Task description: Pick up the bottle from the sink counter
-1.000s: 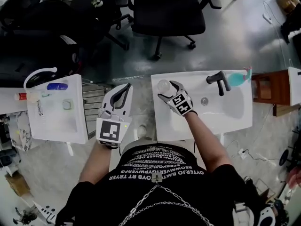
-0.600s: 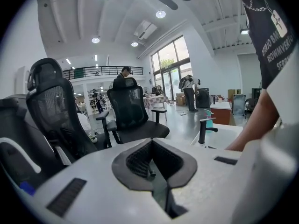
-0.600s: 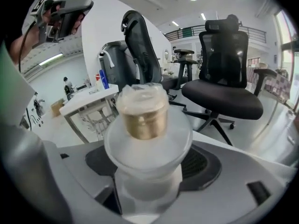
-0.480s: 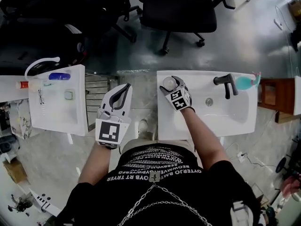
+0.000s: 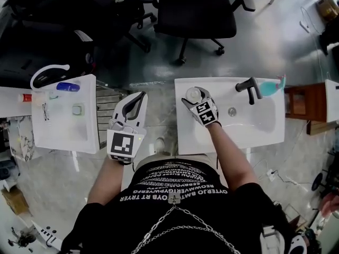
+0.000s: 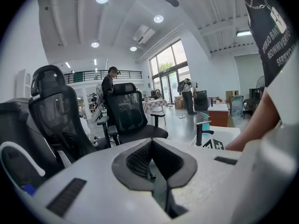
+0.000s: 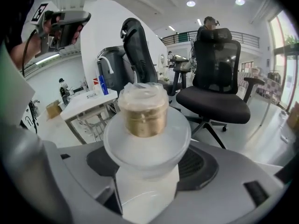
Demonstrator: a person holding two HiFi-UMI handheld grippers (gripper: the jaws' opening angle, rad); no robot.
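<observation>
Right gripper (image 5: 196,97) jaws have just been closing a little since the earlier frames, with the bottle (image 7: 146,146) between them. The gripper sits at the same corner as before.

Nearest in head view: person's dark printed top, both forearms reaching out. Left gripper (image 5: 141,96) hangs over the floor gap between the two white units, not over either one. Its own view shows the jaws meeting at the tips, clenched on nothing.

Right gripper is over the sink tabletop (image 5: 185,142), jaws clamped on the bottle's white body from both sides. Bottle stands upright at the far left corner of the tabletop, base still down on it, long axis vertical, cap up. It sits at the gripper's tips, on the far side of the marker cube.

Head view gives only the bottle's round top. Right gripper view adds the wide white collar, gold neck and clear cap, and the body filling the gap between the pads.

Further right along the far edge: black faucet (image 5: 248,88), then a teal container (image 5: 271,85) at the far right corner. Second white tabletop (image 5: 63,126) to the left carries a blue item (image 5: 67,87) at its far edge. Beyond, black office chair (image 5: 196,7). Only left gripper view shows windows and people standing far off.
</observation>
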